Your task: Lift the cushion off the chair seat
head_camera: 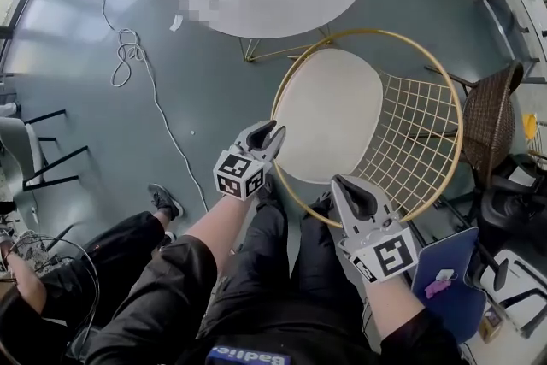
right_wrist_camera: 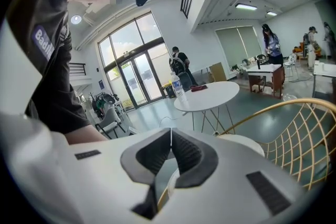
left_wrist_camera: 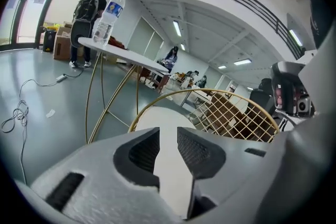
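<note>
At the far left, a white cable (head_camera: 128, 47) is lying looped on the grey floor. Next to it, the person's left forearm is reaching up from the lap, with the marker cube facing the head camera. The left gripper (head_camera: 268, 139) is pointing forward and somewhat down at the left edge of the gold wire chair (head_camera: 367, 33). Its tips are sitting just beside the rim; whether they are touching it cannot be told. In the left gripper view its jaws (left_wrist_camera: 168, 136) are standing apart with nothing clamped, and the cushion (left_wrist_camera: 160, 120) is showing through the gap.

The pale round cushion (head_camera: 329, 114) is lying flat on the chair seat, filling the left part of the ring, with the wire back rising at its right edge.

Further right, the right forearm is coming in from the lower right corner. The right gripper (head_camera: 344, 187) is pointing at the near edge of the seat, tilted slightly down. In the right gripper view its jaws (right_wrist_camera: 170, 134) are meeting at the tips, holding nothing, with the chair's rim and cushion edge showing below them.
</note>
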`<state>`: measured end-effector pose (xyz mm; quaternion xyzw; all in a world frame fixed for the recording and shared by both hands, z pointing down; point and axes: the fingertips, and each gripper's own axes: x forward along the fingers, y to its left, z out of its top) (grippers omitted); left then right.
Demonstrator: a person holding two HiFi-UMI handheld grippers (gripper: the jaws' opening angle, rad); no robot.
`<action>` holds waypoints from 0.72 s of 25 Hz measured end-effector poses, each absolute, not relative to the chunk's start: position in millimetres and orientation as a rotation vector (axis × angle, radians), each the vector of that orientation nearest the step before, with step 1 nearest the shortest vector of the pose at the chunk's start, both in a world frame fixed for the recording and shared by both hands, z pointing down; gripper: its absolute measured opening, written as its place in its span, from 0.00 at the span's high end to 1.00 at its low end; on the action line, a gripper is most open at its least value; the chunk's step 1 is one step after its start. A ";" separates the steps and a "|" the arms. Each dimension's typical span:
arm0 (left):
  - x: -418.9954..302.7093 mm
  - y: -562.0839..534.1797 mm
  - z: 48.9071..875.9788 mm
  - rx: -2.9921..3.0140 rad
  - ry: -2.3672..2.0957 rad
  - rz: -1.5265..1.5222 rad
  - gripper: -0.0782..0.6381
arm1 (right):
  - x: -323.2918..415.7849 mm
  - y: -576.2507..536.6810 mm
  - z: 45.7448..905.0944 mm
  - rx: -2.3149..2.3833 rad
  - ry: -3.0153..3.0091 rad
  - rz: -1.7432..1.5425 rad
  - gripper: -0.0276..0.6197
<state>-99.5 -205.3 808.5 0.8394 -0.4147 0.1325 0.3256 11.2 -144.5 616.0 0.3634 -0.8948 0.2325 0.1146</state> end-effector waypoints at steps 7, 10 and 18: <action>-102.6 -217.5 881.5 2.057 -1.037 0.424 0.59 | 18.0 -139.5 638.1 1.042 -2.603 0.724 0.91; -104.8 -221.2 902.0 2.003 -1.032 0.442 0.56 | 21.3 -135.4 645.3 1.043 -2.588 0.750 0.91; -95.7 -216.3 933.9 1.914 -0.982 0.560 0.56 | 22.0 -124.6 643.0 1.043 -2.595 0.759 0.91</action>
